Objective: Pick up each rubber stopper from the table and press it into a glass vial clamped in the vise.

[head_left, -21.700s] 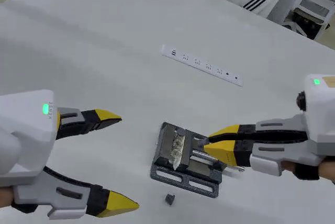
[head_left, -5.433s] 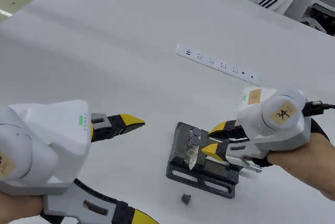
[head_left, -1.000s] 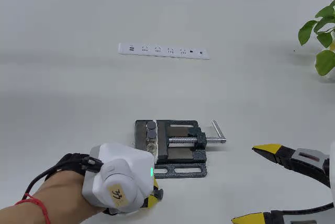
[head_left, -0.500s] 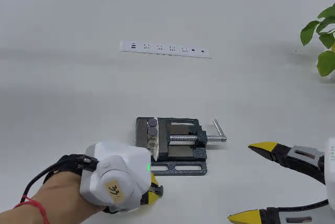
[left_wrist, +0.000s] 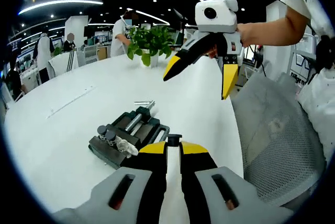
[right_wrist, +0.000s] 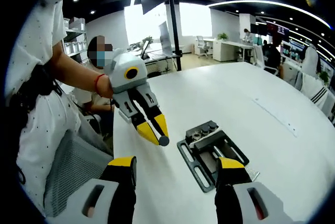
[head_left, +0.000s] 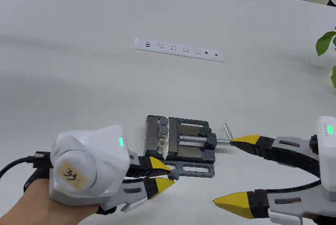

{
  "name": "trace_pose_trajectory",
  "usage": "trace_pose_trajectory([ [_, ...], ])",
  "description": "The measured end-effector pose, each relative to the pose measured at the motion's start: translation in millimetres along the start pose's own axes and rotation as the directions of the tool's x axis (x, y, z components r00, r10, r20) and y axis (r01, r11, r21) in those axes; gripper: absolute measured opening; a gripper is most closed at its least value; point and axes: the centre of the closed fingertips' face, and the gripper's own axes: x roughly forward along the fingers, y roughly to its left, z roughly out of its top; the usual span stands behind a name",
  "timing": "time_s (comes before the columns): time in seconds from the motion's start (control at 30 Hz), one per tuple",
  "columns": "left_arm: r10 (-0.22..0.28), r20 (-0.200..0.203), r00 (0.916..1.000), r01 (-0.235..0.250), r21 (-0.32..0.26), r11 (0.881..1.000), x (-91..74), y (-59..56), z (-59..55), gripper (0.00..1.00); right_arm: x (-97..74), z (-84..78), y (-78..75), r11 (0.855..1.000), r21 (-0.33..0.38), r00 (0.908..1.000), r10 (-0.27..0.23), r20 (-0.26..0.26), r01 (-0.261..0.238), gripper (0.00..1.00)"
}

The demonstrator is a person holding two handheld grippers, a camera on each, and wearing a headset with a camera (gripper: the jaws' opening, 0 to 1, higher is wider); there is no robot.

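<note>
The dark vise [head_left: 189, 149] sits mid-table, with glass vials [head_left: 164, 135] clamped at its left end. Two vials carry dark stoppers [head_left: 164, 125]; the near one [left_wrist: 125, 144] looks clear on top. My left gripper [head_left: 167, 176] hovers just in front of the vise, shut on a small dark rubber stopper [left_wrist: 174, 139], which also appears at its tips in the right gripper view [right_wrist: 164, 141]. My right gripper [head_left: 236, 171] is open to the right of the vise, near the screw handle [head_left: 227, 132], with nothing between its jaws. The vise [right_wrist: 209, 150] lies ahead of it.
A white power strip [head_left: 178, 49] lies on the table beyond the vise. A green plant [head_left: 328, 46] stands at the right edge. A mesh chair [left_wrist: 272, 135] is by the table's near side. Bare white table [head_left: 79, 78] surrounds the vise.
My left gripper has lifted off the table with the stopper in its jaws and moved up toward the vise. The right gripper has drawn closer to the vise handle.
</note>
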Motion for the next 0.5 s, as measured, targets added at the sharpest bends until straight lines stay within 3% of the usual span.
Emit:
trace_pose_trajectory([
  [0.07, 0.005, 0.031, 0.9995, -0.005, -0.001, 1.0, -6.5, -4.2, 10.3, 0.05, 4.6, 11.4, 3.7, 0.999, -0.003, 0.9992, 0.039, 0.005, -0.039, 0.5],
  [0.1, 0.007, 0.04, 0.9992, -0.007, -0.004, 1.0, -6.5, -2.4, 7.1, 0.05, 6.2, 15.7, 4.6, 0.999, -0.012, 0.9989, 0.047, 0.006, -0.047, 0.48],
  [0.2, 0.017, 0.074, 0.9971, -0.017, -0.004, 1.0, -15.1, -4.6, 16.9, 0.05, 11.0, 28.3, 11.7, 0.994, -0.032, 0.9948, 0.101, -0.009, -0.102, 0.43],
  [0.3, 0.026, 0.105, 0.9942, -0.026, -0.004, 1.0, -23.6, -7.7, 29.1, 0.05, 16.3, 41.8, 21.8, 0.985, -0.06, 0.987, 0.159, -0.025, -0.16, 0.37],
  [0.5, 0.039, 0.139, 0.9895, -0.039, -0.002, 0.999, -34.8, -9.2, 39.5, 0.05, 21.6, 58.5, 37.4, 0.963, -0.096, 0.9677, 0.246, -0.055, -0.25, 0.24],
])
